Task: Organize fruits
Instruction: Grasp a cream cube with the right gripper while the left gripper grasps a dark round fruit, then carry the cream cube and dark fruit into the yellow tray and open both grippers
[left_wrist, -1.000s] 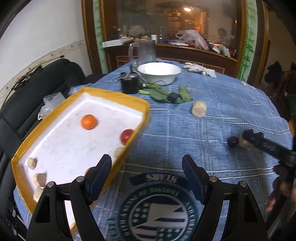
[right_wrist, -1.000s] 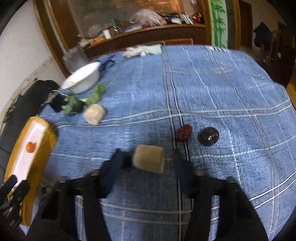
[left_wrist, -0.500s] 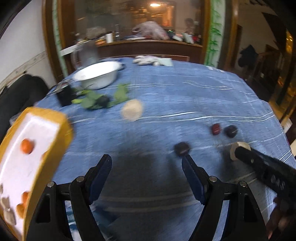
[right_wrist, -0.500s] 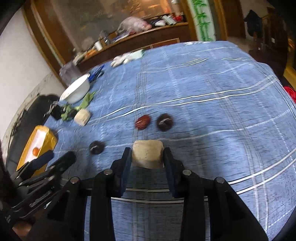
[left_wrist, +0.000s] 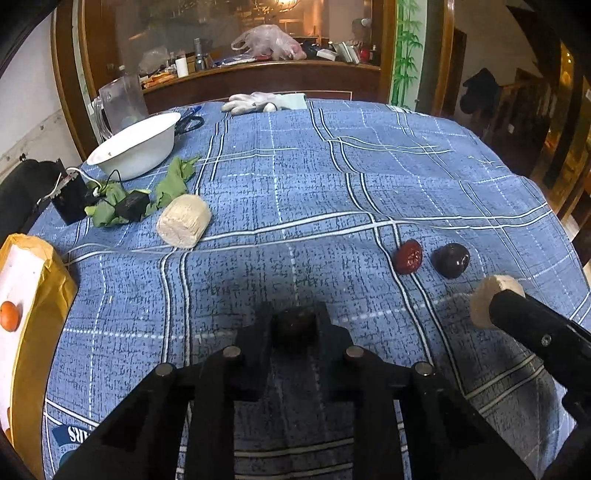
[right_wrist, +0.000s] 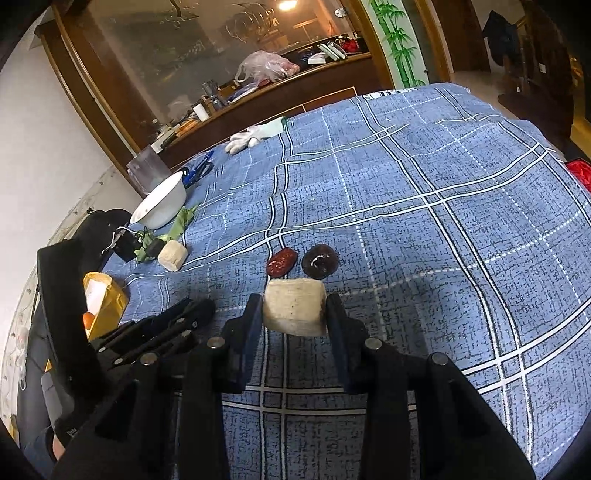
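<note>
A small, dark, rough-skinned round fruit (left_wrist: 294, 326) sits pinched between the two black fingers of the left gripper (left_wrist: 294, 328), right at their tips and just above the cloth. A pale beige, barrel-shaped chunk of peeled fruit (right_wrist: 294, 312) is clamped between the fingers of the right gripper (right_wrist: 294, 314); its long axis runs crosswise from one finger to the other, with its flat cut ends against the pads. In the left wrist view the same chunk pokes out past the right gripper's dark finger, end-on.

Just beyond the beige chunk lie a wrinkled red date (right_wrist: 282, 262) and a glossy dark round fruit (right_wrist: 319, 261), side by side and near each other on the cloth. A second beige chunk (left_wrist: 183, 220) rests well apart to the left, its long axis slanting toward the far right, beside crumpled green leaves (left_wrist: 171, 184) and small black boxes with wires (left_wrist: 72, 195). Behind them stands a white bowl (left_wrist: 136, 146), tilted.

At the left edge is a yellow-rimmed white tray (left_wrist: 44, 266) holding a small orange fruit (left_wrist: 8, 316).

Everything lies on a blue plaid tablecloth (left_wrist: 314, 177) over a round table. White gloves (left_wrist: 255, 103) lie at the far edge, and behind is a wooden-framed glass cabinet with a cluttered ledge (left_wrist: 258, 66).
</note>
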